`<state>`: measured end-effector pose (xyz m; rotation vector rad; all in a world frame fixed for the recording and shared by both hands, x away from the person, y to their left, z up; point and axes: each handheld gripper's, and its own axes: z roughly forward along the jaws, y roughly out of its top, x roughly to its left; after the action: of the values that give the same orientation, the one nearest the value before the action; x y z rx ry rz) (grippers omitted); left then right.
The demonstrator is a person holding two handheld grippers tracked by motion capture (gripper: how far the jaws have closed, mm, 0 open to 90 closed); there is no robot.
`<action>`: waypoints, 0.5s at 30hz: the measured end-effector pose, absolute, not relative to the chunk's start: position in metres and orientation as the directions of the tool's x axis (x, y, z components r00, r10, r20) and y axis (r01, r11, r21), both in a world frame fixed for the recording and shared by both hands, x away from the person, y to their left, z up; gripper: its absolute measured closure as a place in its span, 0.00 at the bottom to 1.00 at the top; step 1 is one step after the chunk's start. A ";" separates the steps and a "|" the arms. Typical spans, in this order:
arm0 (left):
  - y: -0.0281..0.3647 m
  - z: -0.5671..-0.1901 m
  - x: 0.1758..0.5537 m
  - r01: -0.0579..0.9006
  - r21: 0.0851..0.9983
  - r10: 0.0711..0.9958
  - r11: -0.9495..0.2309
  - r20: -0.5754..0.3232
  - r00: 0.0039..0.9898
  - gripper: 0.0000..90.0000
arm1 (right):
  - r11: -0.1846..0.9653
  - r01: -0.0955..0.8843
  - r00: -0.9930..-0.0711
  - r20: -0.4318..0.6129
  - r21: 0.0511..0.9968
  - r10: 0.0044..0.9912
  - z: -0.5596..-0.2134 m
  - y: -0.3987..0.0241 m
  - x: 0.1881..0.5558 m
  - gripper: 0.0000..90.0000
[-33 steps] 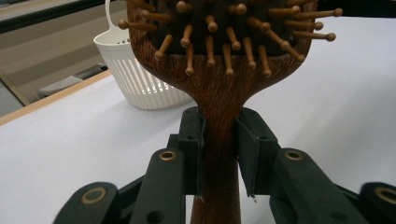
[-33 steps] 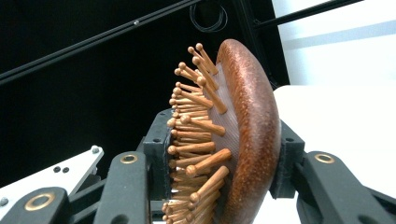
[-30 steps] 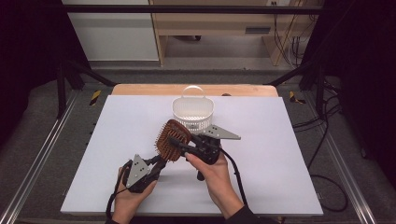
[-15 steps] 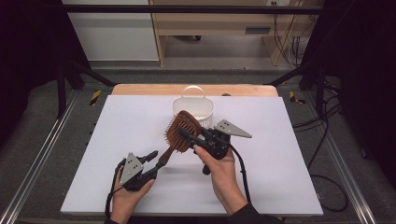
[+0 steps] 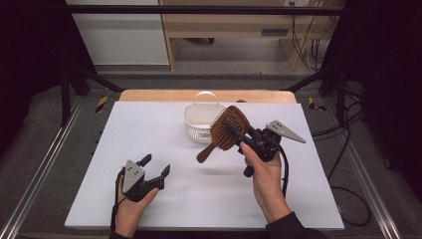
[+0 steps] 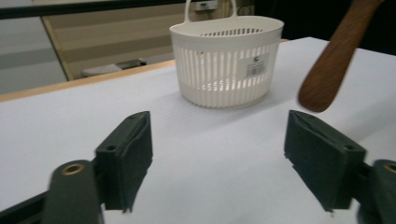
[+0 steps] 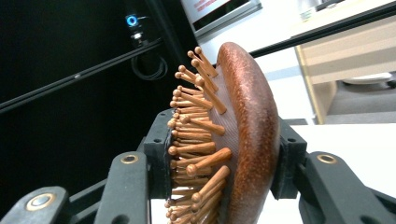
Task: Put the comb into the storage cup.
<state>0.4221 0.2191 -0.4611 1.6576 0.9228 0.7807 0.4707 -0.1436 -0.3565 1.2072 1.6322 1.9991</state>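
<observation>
Wooden paddle hairbrush (image 5: 228,130) head partly covered by right gripper (image 5: 238,135); in left gripper view only handle end (image 6: 332,60) visible, rest cut off. Brush held in air above white table (image 5: 164,127), just in front of white slotted basket (image 5: 200,119). Right gripper jaws clamp brush head, bristles against one pad, wooden back against other. Right hand (image 5: 263,174) raised, gripper angled toward basket. Left gripper (image 5: 157,167) low near table's front edge, jaws just opening, spread, nothing between them. Left hand (image 5: 130,206) partly cut off by frame edge.

Brown hairbrush (image 5: 230,128) — white slotted basket (image 5: 201,121).
</observation>
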 end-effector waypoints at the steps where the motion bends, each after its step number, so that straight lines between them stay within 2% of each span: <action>1: 0.219 -0.462 0.423 0.204 0.966 0.874 -0.162 0.044 0.485 0.23 | -0.318 0.271 -0.601 0.418 0.909 0.681 -0.356 -0.147 0.471 0.58; 6: 0.220 -0.465 0.426 0.230 0.962 0.882 -0.150 0.025 0.471 0.12 | -0.334 0.276 -0.577 0.433 0.901 0.692 -0.357 -0.160 0.473 0.58; 15: 0.224 -0.468 0.428 0.240 0.962 0.889 -0.131 0.006 0.458 0.10 | -0.352 0.284 -0.558 0.452 0.892 0.696 -0.360 -0.165 0.480 0.58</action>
<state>0.4284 0.2239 -0.4677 1.6405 0.9951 0.7596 0.4803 -0.1648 -0.3597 1.2811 1.5794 1.9853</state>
